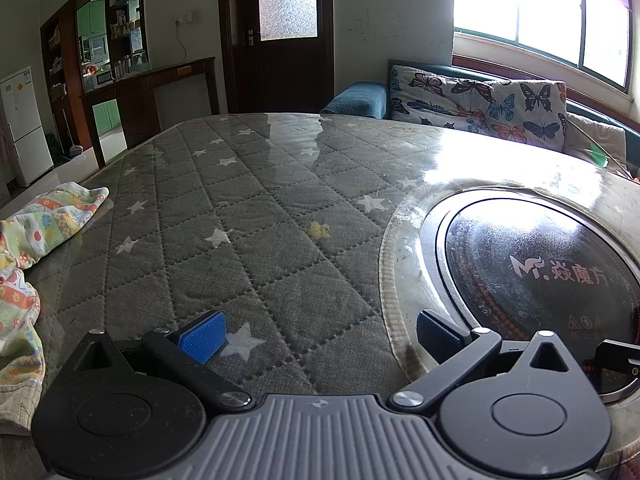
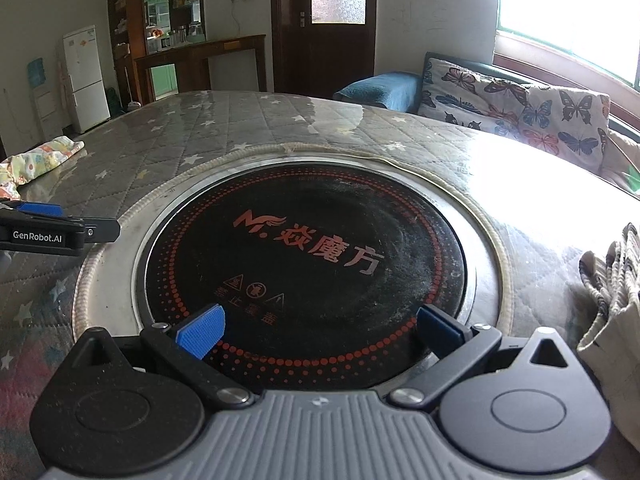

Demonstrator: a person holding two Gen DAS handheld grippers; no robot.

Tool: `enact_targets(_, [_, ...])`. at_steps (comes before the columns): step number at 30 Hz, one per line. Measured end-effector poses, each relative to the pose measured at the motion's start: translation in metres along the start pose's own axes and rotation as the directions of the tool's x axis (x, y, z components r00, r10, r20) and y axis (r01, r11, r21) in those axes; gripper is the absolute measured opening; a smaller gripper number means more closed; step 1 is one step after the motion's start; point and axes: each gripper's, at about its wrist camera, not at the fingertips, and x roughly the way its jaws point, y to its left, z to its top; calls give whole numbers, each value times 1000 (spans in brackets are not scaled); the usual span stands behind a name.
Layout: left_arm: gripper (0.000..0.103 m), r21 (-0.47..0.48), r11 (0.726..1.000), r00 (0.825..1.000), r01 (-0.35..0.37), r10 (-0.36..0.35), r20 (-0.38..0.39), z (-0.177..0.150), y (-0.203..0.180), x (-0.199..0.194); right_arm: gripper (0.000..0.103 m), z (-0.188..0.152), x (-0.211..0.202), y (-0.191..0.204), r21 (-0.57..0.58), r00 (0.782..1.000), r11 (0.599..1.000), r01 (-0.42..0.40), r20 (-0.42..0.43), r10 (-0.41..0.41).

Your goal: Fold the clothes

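A crumpled, colourful patterned garment [image 1: 36, 232] lies at the left edge of the table, left of my left gripper [image 1: 320, 338], which is open and empty over the grey quilted star-print table cover [image 1: 256, 216]. The garment also shows far left in the right wrist view [image 2: 36, 160]. My right gripper [image 2: 320, 330] is open and empty over the black round cooktop [image 2: 304, 256]. A checked beige cloth [image 2: 616, 280] lies at the right edge, beside the right gripper. The left gripper's side shows at the left of the right wrist view [image 2: 56, 230].
The round cooktop [image 1: 536, 276] is set into the table under a glossy clear sheet. A sofa with butterfly cushions [image 1: 480, 108] stands behind the table below a bright window. A dark door [image 1: 280, 36], a wooden shelf unit [image 1: 112, 60] and a white fridge [image 1: 24, 128] stand further back.
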Motion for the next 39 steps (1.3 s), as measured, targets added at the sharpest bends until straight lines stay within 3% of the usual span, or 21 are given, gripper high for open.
enact_targets(39, [103,-1,1000,1000,0,0,0,-1,-1,-1,103,-1,-5,-5,-6,1000,1000,-5,1,5])
